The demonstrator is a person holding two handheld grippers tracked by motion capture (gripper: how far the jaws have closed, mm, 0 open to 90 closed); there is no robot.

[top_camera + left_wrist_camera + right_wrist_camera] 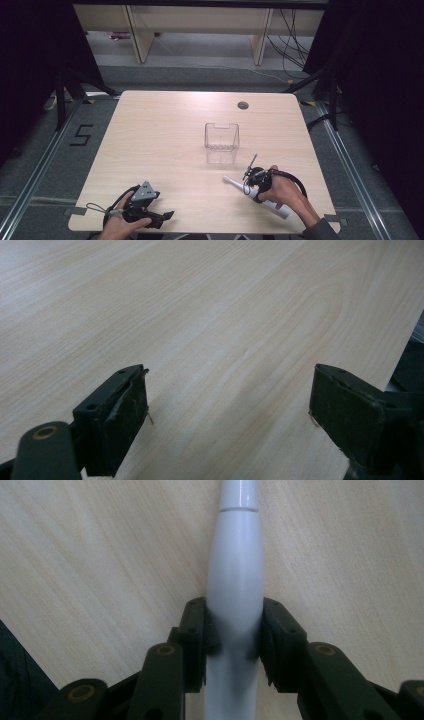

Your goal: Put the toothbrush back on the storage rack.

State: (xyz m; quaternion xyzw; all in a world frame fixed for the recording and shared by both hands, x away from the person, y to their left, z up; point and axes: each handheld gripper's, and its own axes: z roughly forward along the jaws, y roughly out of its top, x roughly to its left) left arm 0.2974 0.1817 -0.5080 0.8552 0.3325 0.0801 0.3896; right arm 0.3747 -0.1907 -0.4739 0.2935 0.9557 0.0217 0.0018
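My right tongs point(234, 630) are clamped on the long white plastic toothbrush-like wand point(235, 580), their two black pads pressing the thick, rounded part of its body from either side. In the right gripper view the wand runs straight up the middle from between the pads, narrowing past a thin seam toward the top edge, with the pale wood-grain counter point(90, 555) just behind it. From the high view, the wand point(235, 183) lies slantwise at the near right of the counter point(165, 140), its slim tip pointing left and a little farther away, its thick end nearer me under my right hand point(282, 192). The right tongs point(252, 186) sit across its middle, and whether the wand rests on the wood or is lifted just off it I cannot tell. A small clear plastic box point(221, 142), open at the top and square in outline, stands upright near the middle of the counter, farther away and a little left of the wand, apart from it. A small dark round grommet point(243, 105) sits in the far part of the counter beyond the box. My left tongs point(161, 218) are at the near left edge, well apart from the wand and the box, with my left hand point(120, 225) on them. In the left gripper view the left tongs point(230, 405) stand wide apart with only bare wood between them.
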